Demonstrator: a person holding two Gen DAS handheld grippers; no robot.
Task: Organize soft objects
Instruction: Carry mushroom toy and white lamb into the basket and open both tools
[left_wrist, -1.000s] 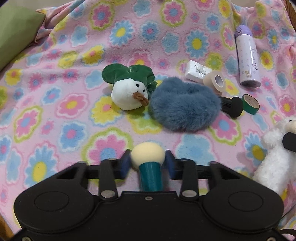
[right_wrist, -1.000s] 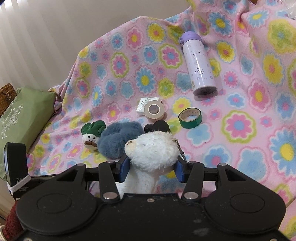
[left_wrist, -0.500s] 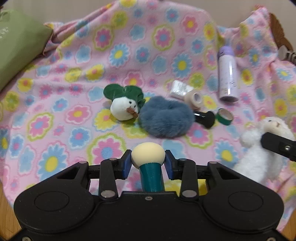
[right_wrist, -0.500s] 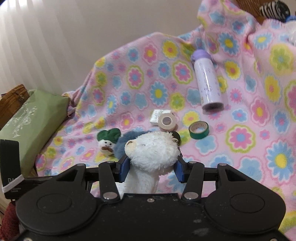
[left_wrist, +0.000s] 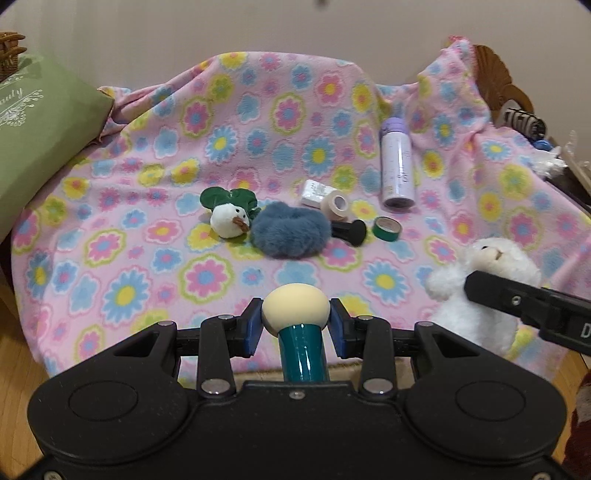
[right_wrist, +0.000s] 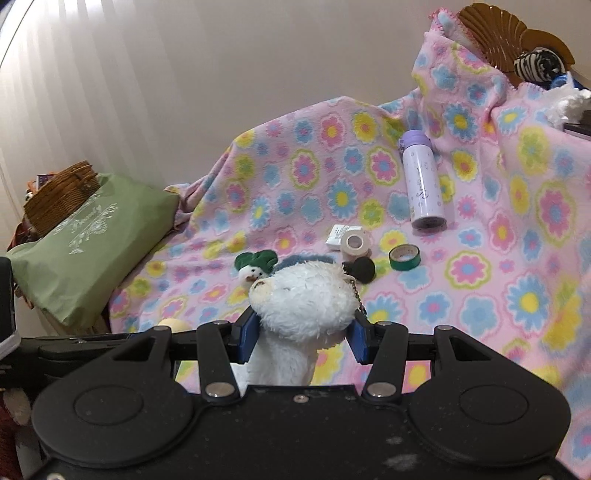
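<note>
Hiding the blue scrunchie (right_wrist: 295, 260), the right tool (right_wrist: 303, 334) clamps a white plush (right_wrist: 303, 299); left tool (left_wrist: 295, 326) clamps a sponge (left_wrist: 295, 309).

The blue scrunchie (right_wrist: 295, 259) is mostly hidden behind the white plush (right_wrist: 301, 302) at the right view's centre. The green cushion (left_wrist: 44, 147) is cut off at the left view's left edge. Print on the white box (left_wrist: 314, 192) is too small to read.

A pink flowered blanket (left_wrist: 155, 236) carries everything — a snowman plush (left_wrist: 229, 218) touching a blue fluffy scrunchie (left_wrist: 290, 234), a white box (left_wrist: 314, 192), a beige tape roll (left_wrist: 338, 203), a black brush (left_wrist: 351, 232), green tape (left_wrist: 386, 229) and a lilac bottle (left_wrist: 397, 166) lying flat.
</note>
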